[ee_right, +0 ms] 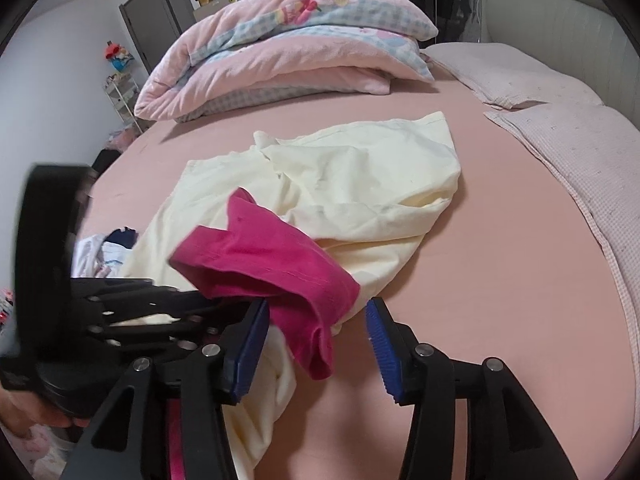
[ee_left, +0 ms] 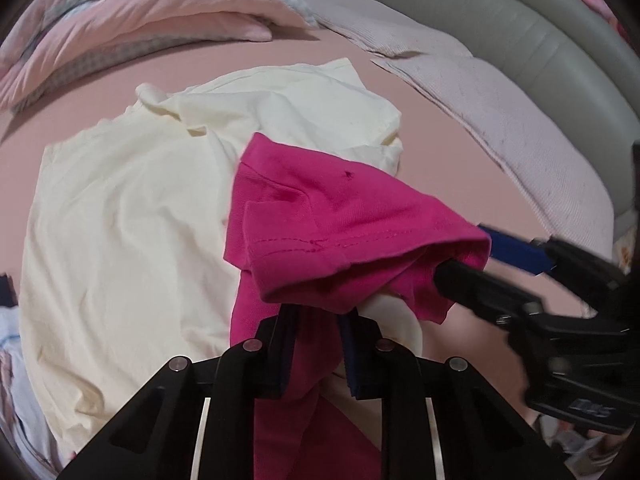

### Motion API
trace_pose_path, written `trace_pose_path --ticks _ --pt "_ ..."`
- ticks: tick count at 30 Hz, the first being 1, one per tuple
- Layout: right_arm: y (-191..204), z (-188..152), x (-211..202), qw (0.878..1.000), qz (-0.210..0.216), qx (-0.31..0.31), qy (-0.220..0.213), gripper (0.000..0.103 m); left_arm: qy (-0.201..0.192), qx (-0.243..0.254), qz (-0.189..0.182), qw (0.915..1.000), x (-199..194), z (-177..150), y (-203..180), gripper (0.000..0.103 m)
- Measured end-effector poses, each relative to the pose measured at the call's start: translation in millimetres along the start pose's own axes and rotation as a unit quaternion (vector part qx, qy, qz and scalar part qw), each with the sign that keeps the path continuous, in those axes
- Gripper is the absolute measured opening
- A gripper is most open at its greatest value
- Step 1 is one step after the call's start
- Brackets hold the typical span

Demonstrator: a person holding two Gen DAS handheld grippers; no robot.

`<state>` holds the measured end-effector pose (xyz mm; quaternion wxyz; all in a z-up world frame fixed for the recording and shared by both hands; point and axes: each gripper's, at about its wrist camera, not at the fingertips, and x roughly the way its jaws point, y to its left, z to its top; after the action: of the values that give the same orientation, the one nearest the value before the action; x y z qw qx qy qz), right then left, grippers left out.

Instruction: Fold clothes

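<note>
A magenta garment (ee_left: 320, 232) is being pinched by the left tool (ee_left: 316, 344) above the cream shirt (ee_left: 132, 216), beside the parted, empty right tool (ee_right: 318, 344); a one-sided hold risks it being dropped.

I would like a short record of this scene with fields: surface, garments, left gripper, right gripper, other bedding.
surface: pink bed sheet
garments: magenta shirt lying over a cream shirt
left gripper: jaws shut on the magenta shirt
right gripper: jaws open, magenta cloth hanging between them, pads not pressing it
other bedding: folded pink quilt, two pillows by the headboard
</note>
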<state>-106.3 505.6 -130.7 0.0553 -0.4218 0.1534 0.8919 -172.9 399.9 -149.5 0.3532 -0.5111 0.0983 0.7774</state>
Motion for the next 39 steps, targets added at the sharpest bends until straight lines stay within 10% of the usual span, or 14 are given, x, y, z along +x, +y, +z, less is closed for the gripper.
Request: trace_pose_path --ticks 13,19,26,35,39 --pt "3 -9 22 0.999 -0.03 -0.022 0.017 0.049 -0.008 0.002 0.001 1.0 -15 0 0 0.017" --pt "5 -5 29 0.998 -0.043 -0.019 0.031 0.011 -0.026 0.005 0.001 0.9996 -33 3 7 0.017" --pt "6 -2 29 0.998 -0.043 -0.023 0.03 0.008 0.068 -0.05 -0.023 0.9962 -19 20 26 0.02" --pt "11 0 27 0.997 -0.052 -0.045 0.034 0.008 0.042 -0.095 -0.045 0.9936 -29 33 31 0.056" --pt "10 -2 27 0.997 -0.047 -0.042 0.036 0.008 0.034 -0.112 -0.052 0.9918 -31 38 33 0.056"
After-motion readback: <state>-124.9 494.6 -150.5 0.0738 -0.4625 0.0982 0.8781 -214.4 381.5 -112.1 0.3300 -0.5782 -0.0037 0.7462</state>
